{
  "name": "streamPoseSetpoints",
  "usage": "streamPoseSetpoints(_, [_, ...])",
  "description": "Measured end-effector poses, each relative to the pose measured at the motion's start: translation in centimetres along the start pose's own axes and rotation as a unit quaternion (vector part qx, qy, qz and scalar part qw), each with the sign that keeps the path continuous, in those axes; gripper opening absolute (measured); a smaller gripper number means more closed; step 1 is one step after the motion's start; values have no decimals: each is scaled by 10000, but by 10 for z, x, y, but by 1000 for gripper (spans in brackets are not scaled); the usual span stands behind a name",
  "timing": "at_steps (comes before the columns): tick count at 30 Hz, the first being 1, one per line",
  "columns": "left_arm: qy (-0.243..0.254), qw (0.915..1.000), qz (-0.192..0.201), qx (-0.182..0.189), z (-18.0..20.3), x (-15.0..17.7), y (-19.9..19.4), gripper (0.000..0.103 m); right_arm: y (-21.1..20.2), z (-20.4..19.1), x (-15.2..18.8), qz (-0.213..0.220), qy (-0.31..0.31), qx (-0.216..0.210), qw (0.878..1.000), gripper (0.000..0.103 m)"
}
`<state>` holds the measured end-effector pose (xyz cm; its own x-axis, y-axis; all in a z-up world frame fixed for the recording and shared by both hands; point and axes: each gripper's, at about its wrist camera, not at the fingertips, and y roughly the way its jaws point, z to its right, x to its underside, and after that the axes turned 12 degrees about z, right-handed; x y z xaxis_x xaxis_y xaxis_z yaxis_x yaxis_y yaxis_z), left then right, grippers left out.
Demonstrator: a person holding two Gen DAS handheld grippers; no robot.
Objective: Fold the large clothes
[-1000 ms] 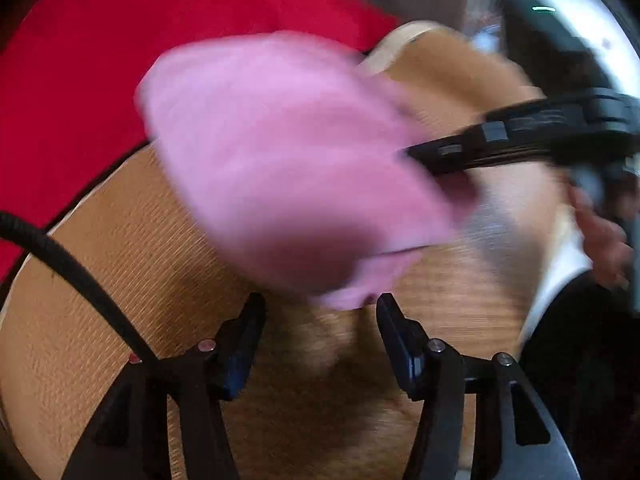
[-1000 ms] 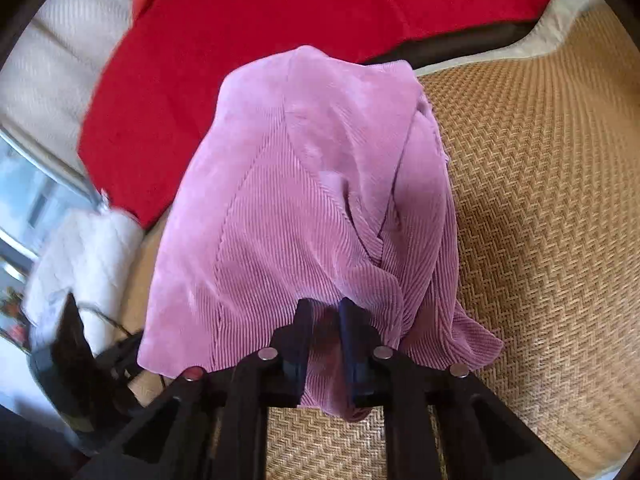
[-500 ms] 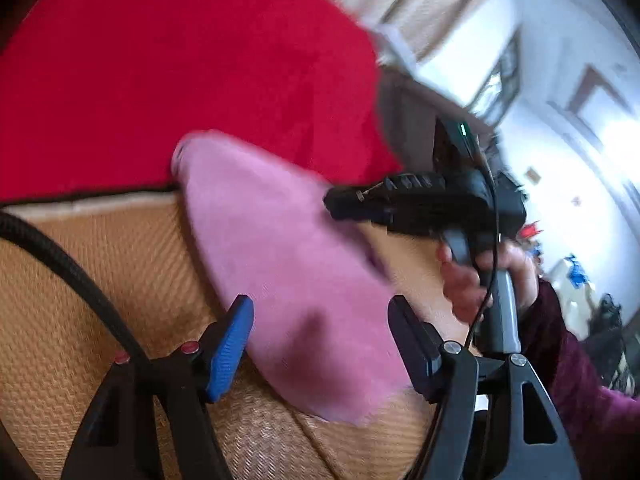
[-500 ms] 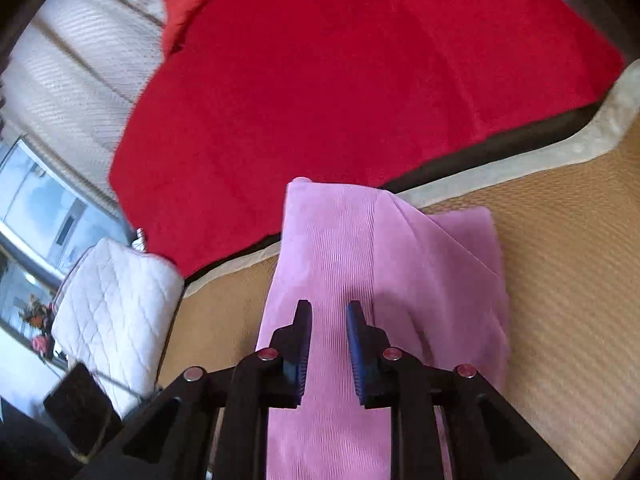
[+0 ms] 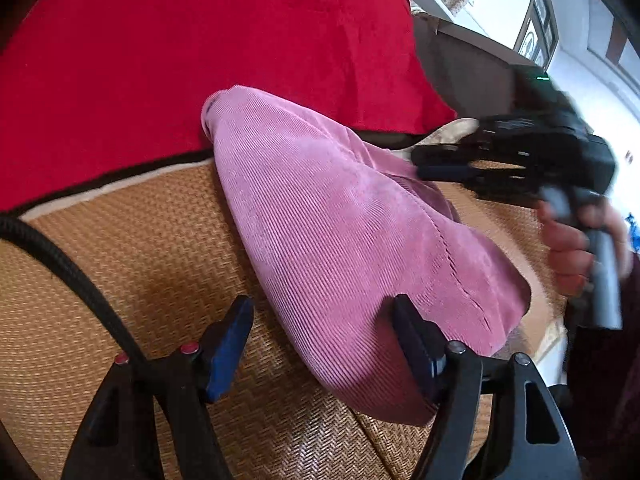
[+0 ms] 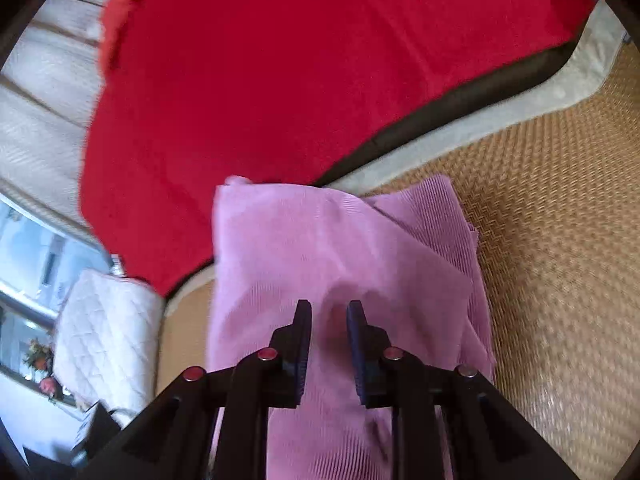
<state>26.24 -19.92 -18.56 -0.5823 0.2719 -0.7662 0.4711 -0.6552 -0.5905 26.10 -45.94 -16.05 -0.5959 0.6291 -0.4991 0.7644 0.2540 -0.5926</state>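
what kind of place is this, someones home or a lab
Most likely a home, probably a bed or sofa in a living space. A pink garment lies on a woven mat beside a red blanket, with a white quilted cushion by a window and framed pictures on the wall.

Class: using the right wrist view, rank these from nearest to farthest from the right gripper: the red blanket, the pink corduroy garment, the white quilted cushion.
Measured from the right gripper:
1. Pink corduroy garment: directly under and ahead of the fingertips, lying on the woven mat.
2. White quilted cushion: off to the left, beyond the garment's left edge.
3. Red blanket: behind the garment, filling the top of the view.
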Motion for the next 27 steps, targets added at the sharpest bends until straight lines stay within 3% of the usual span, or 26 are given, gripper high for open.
streamPoseSetpoints(4, [302,9990,140,-308,14,5,-10,73,-28,-5,18,35,-311,167,9994,22])
streamPoseSetpoints(7, [493,9975,218,-463,13,4,-3,73,-3,19,38,-301,-252,571,9976,21])
streamPoseSetpoints(9, [584,9963,267,-567,16,4,-4,73,3,32,46,-136,-32,281,9995,21])
streamPoseSetpoints(18, [843,9928,355,-771,23,5,-8,73,-23,20,38,38,-242,262,9994,23])
streamPoseSetpoints(23, [863,9923,365,-806,22,4,-7,73,-43,7,37,248,-343,-20,9991,23])
streamPoseSetpoints(25, [821,9930,345,-783,21,5,-6,74,-36,7,40,114,-391,84,9991,23])
streamPoseSetpoints(27, [748,9940,297,-746,19,5,-6,75,-16,17,48,-201,-309,226,9991,30])
